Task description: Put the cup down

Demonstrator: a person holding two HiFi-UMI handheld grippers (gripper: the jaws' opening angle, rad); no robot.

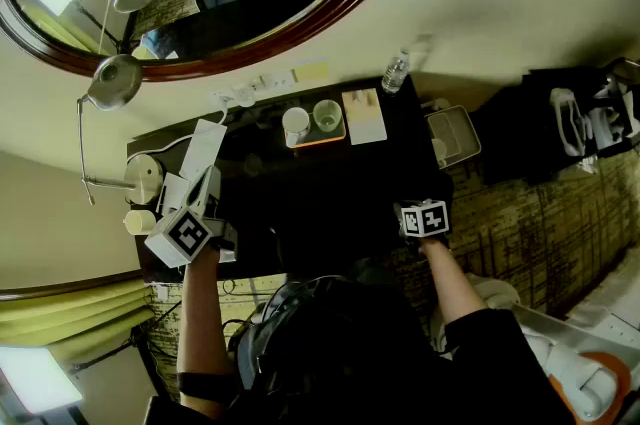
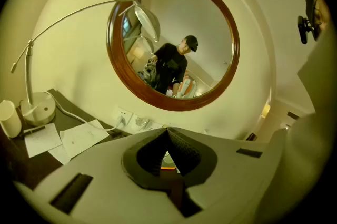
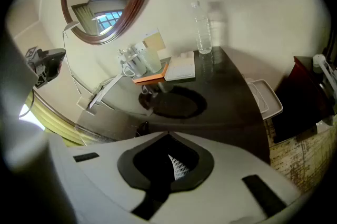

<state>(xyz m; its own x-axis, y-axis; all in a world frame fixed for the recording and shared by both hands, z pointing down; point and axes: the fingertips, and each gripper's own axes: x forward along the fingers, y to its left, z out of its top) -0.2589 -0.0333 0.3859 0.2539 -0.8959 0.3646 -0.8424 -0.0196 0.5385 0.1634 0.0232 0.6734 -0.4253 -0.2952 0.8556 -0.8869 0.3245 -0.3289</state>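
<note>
Two pale cups, one (image 1: 295,125) beside the other (image 1: 327,115), stand on an orange tray (image 1: 322,141) at the back of the dark desk (image 1: 320,203). In the right gripper view the cups (image 3: 142,62) show on that tray (image 3: 150,77), far ahead. My left gripper (image 1: 206,181) hovers over the desk's left part, shut, nothing between its jaws (image 2: 167,131). My right gripper (image 1: 422,201) hangs over the desk's front right, tilted down, also shut and empty (image 3: 169,135). Neither gripper is near the cups.
A water bottle (image 1: 396,71) and a notepad (image 1: 364,116) sit behind and right of the tray. A white tray (image 1: 452,135) lies past the desk's right end. Papers (image 1: 203,148), a lamp base (image 1: 145,178) and its arm are at the left. A round mirror (image 1: 300,23) hangs above.
</note>
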